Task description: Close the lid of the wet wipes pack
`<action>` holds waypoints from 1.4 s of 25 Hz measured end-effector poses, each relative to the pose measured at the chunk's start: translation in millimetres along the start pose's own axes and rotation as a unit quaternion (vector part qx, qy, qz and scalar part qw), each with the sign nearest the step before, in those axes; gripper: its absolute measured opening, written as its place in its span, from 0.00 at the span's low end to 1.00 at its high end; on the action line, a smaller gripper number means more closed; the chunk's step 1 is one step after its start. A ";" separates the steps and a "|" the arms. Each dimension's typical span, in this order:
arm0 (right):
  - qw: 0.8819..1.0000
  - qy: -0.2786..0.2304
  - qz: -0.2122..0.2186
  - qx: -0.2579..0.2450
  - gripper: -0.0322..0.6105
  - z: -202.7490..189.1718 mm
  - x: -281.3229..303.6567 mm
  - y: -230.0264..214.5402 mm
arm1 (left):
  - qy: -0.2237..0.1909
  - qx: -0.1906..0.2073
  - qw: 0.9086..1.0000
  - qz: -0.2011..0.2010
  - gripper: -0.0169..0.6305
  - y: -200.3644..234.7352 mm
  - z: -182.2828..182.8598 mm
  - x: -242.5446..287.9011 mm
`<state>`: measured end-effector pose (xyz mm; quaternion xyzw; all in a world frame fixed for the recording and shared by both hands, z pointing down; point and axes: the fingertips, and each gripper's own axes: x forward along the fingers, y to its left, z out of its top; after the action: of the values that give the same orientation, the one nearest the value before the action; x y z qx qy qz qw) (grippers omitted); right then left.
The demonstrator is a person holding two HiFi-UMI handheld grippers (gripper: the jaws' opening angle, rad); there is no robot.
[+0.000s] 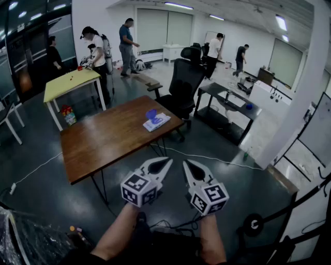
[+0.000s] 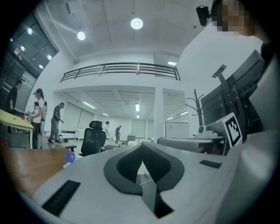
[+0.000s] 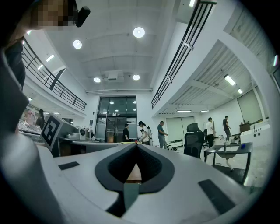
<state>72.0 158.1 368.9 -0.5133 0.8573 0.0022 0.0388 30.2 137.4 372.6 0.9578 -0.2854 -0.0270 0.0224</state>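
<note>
Wide open-plan hall with white walls. Dark grey floor (image 1: 41, 181), crossed by a white cable (image 1: 36, 168). Brown wooden table (image 1: 103, 140) at centre, yellow-green table (image 1: 70, 83) far left, black office chair (image 1: 185, 80) just beyond the brown one, black desk (image 1: 227, 98) to the right. White pillar (image 1: 305, 88) near right. Frosted windows (image 1: 165, 28) on the far wall, dark glazing (image 1: 26, 46) far left. Strip lights (image 1: 178, 5) overhead, plus a railed balcony (image 2: 122, 69).

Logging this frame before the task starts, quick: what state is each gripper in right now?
Left gripper: closed, jaw tips together, holding nothing.
Right gripper: closed, jaw tips together, holding nothing.
</note>
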 end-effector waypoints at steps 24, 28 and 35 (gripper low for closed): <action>1.000 0.013 -0.010 -0.008 0.07 -11.3 15.7 -8.9 | 0.001 -0.007 1.000 0.004 0.04 18.2 -5.2 6.2; 1.000 0.017 -0.005 -0.004 0.07 -15.9 26.8 -11.4 | 0.001 -0.012 1.000 0.005 0.04 28.6 -7.1 10.3; 0.999 0.032 -0.011 0.001 0.07 -25.2 49.7 -24.8 | 0.003 -0.020 1.000 0.003 0.04 52.4 -12.0 25.0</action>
<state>68.8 101.6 391.4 -0.5223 0.8525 -0.0160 0.0119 23.2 80.3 386.7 0.9565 -0.2872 -0.0298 0.0425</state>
